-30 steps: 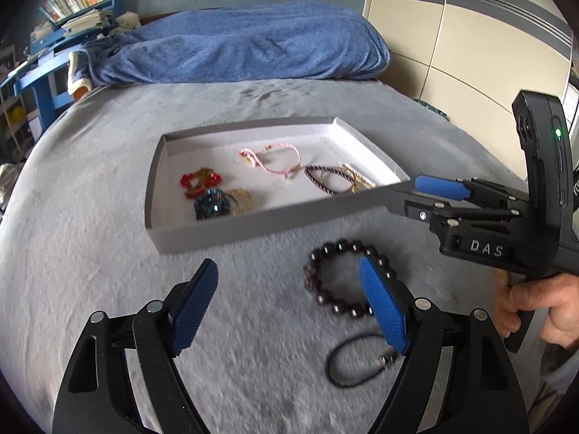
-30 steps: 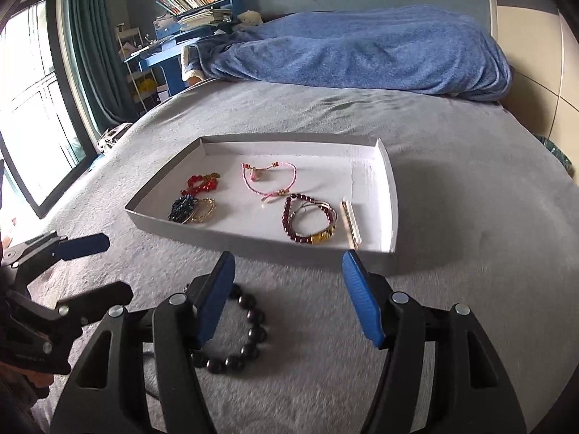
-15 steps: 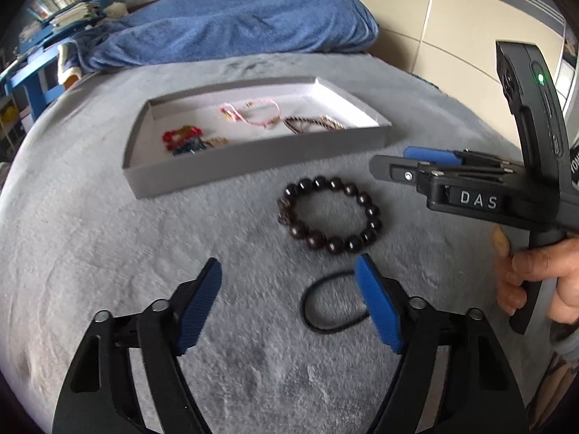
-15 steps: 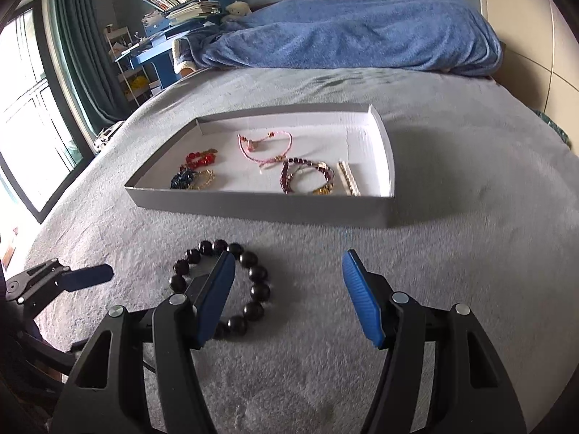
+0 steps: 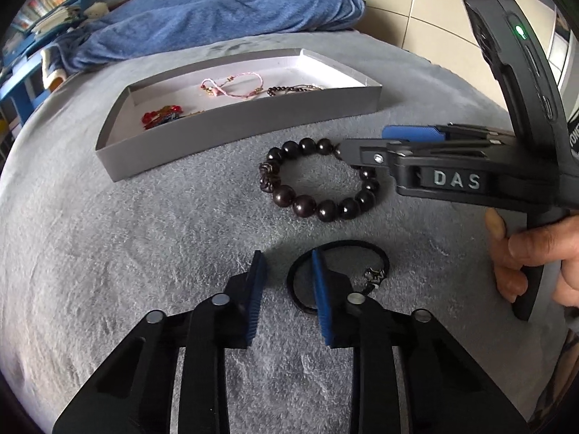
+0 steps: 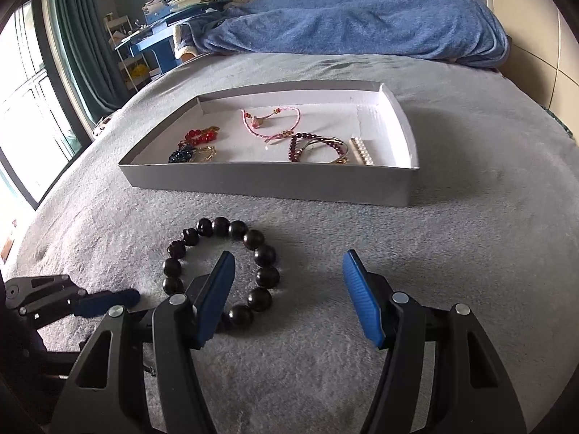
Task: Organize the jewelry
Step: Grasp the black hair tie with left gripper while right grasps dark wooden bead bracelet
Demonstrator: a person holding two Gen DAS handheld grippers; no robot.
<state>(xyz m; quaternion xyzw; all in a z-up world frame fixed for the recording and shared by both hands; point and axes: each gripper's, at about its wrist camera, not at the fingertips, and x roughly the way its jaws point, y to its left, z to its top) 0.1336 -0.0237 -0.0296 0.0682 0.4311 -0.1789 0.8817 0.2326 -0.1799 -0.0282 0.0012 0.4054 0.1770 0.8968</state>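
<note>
A dark beaded bracelet (image 5: pixel 318 181) (image 6: pixel 220 264) lies on the grey bed cover in front of a shallow grey tray (image 5: pixel 253 123) (image 6: pixel 275 184). The tray holds several pieces: a pink cord bracelet (image 6: pixel 271 123), red beads (image 6: pixel 199 135), a dark red bracelet (image 6: pixel 318 146). A black cord loop (image 5: pixel 347 271) lies just before my left gripper (image 5: pixel 286 289). Its jaws are half closed, the right finger over the loop's left edge. My right gripper (image 6: pixel 287 296) is open, its left finger over the beaded bracelet's near side.
A blue blanket (image 6: pixel 362 18) is heaped at the far end of the bed. A blue desk with books (image 6: pixel 181 3) and a window stand at the far left. Beige cabinet panels (image 5: pixel 434 7) line the right side.
My left gripper has dropped toward the black cord loop and its jaws have narrowed a lot. My right gripper has come down closer over the beaded bracelet, still open.
</note>
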